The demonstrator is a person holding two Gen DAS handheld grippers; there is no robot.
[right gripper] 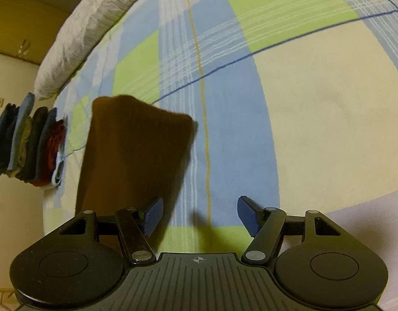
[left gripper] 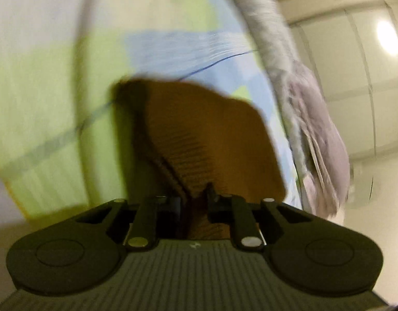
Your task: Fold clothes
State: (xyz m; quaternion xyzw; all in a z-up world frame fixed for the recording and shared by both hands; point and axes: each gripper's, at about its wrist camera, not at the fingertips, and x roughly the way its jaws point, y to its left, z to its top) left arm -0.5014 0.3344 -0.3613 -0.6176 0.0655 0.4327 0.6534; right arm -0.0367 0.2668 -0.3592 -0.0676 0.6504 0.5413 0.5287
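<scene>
The left gripper point(left gripper: 195, 197) is clenched on a brown ribbed knit garment point(left gripper: 204, 134), which hangs above the blue, green and cream checked bedsheet point(right gripper: 289, 103). The right gripper point(right gripper: 200, 216) is released, its blue pads point(right gripper: 153, 216) spread with nothing between them, just beside the brown cloth. A stack of folded clothes point(right gripper: 30, 142) sits at the bed's edge near a grey striped pillow point(right gripper: 85, 33)

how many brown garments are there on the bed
1: the brown garment, held in the left claw above the checked bedsheet. The folded pile may hide more.
</scene>
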